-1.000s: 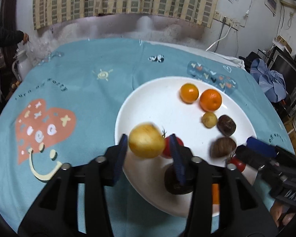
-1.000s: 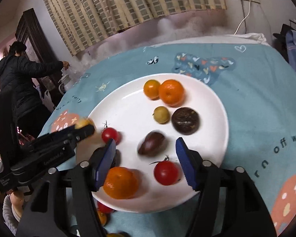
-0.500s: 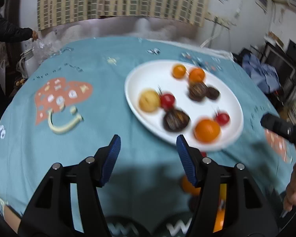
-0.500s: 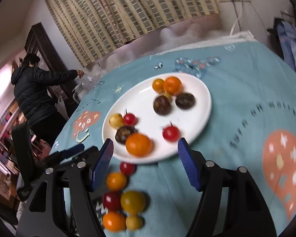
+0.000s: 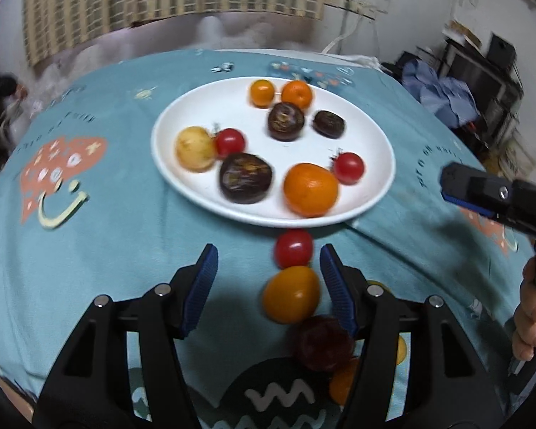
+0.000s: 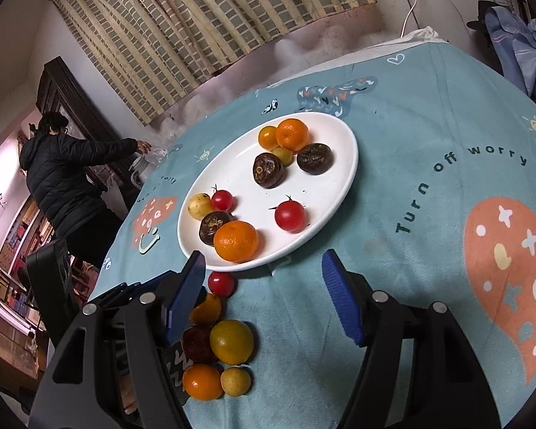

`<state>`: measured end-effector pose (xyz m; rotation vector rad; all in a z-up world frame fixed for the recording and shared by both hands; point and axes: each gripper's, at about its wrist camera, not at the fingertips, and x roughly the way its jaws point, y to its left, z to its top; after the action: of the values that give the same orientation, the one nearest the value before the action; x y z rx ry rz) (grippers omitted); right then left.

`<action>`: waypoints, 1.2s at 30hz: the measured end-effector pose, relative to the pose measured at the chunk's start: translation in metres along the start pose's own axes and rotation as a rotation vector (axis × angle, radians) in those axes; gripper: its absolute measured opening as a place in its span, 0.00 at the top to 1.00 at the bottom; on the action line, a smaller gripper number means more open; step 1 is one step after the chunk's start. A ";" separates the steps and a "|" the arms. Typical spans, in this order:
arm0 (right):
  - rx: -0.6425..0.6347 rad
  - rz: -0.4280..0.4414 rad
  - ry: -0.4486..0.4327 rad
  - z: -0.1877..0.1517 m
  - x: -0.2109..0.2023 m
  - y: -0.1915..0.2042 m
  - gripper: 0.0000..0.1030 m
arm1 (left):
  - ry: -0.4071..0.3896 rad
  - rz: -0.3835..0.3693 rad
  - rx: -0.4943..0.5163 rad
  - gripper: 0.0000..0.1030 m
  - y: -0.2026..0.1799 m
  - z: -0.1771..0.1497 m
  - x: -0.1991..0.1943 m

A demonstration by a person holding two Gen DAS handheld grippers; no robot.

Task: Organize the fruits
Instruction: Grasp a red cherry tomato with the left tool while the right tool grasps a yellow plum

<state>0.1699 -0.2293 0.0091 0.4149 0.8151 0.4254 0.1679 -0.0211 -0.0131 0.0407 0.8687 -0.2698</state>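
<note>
A white plate on the teal cloth holds several fruits: a yellow fruit, cherry tomatoes, dark passion fruits and oranges. My left gripper is open just short of the plate's near rim. A loose red tomato and an orange fruit lie between its fingers, untouched by the pads. More loose fruit trails behind, among it a dark one. My right gripper is open over bare cloth at the plate edge. The loose pile, with a yellow-green citrus, lies by its left finger.
A person in a dark jacket stands beyond the table's far left edge. Clothes and shelves crowd the right side. A hand holds the right gripper at the left wrist view's right edge. Printed teal cloth stretches right of the plate.
The left gripper let go of the yellow fruit on the plate and drew back toward the near edge. The right gripper pulled back too. The loose fruits on the cloth have come into view.
</note>
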 end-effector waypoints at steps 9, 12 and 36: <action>0.034 -0.006 0.009 0.003 0.001 -0.010 0.34 | 0.117 -0.017 0.040 0.52 -0.009 0.019 0.036; 0.042 -0.006 0.020 0.003 0.004 -0.011 0.34 | 0.165 -0.006 0.056 0.59 -0.012 0.019 0.049; -0.228 0.047 0.248 -0.043 0.039 0.043 0.42 | 0.024 0.074 -0.138 0.73 0.063 -0.013 -0.015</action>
<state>0.1522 -0.1652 -0.0193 0.1705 0.9861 0.6153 0.1648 0.0444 -0.0149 -0.0526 0.9061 -0.1397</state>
